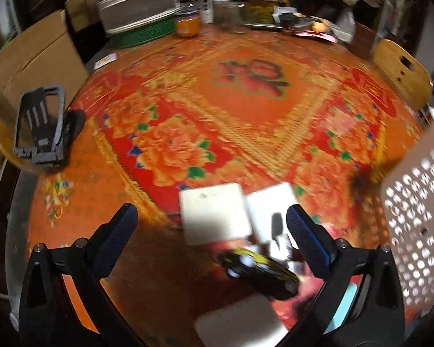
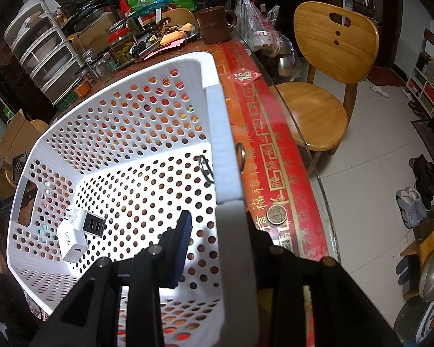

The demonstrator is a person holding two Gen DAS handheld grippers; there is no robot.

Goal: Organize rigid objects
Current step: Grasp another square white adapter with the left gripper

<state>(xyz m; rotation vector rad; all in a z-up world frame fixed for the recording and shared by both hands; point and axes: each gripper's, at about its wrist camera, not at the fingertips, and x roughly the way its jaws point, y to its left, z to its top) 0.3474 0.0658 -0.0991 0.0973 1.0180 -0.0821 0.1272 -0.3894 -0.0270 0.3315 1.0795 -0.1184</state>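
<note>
Overhead, left claw [image 1: 211, 222] spread wide over square white chargers [image 1: 214, 214], right claw [image 2: 217, 231] clamped on perforated white plastic basket [image 2: 130, 133] rim.

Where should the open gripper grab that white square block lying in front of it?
Grip the left white block across its two flat side edges, coming down from above. It lies flat on the table, and the open left gripper spans it; the second block crowds its right edge.

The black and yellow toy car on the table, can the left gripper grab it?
Probably yes. The left gripper is open, and the black and yellow toy car lies uncovered between its fingers. White square blocks sit close beside it and might get bumped.
</note>
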